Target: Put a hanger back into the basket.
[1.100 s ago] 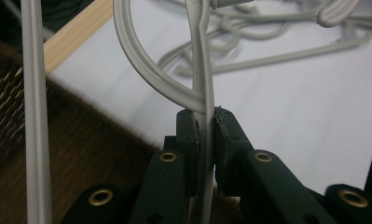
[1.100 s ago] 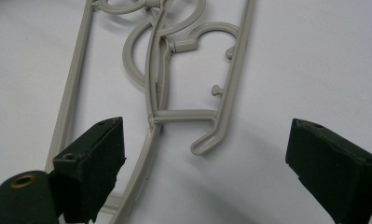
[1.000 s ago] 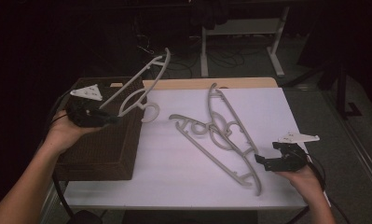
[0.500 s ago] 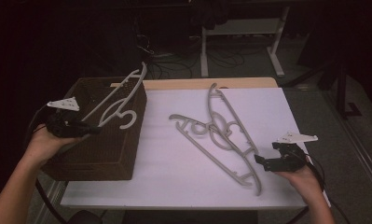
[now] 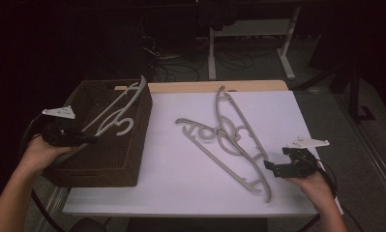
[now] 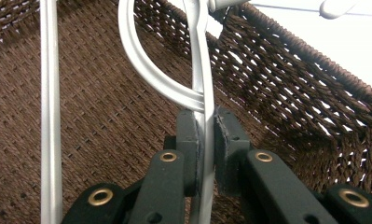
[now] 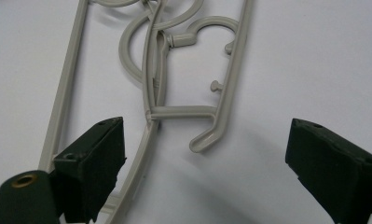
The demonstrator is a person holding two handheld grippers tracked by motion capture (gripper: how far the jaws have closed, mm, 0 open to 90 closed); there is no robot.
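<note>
1. Your left gripper (image 6: 204, 154) is clamped on a pale grey plastic hanger (image 5: 114, 112), thin-barred with a curled hook.
2. That hanger sits tilted over the brown woven basket (image 5: 103, 166) at the table's left edge.
3. Your right gripper (image 7: 207, 154) is spread wide above 2 crossed hangers (image 5: 229, 140) on the white tabletop (image 5: 171, 188), touching neither.

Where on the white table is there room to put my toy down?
The near-left stretch of the white table, between the brown basket and the grey hangers, is bare. So is the far-right corner past the hangers. The middle is crowded with hangers, with the right gripper at their near end.
</note>
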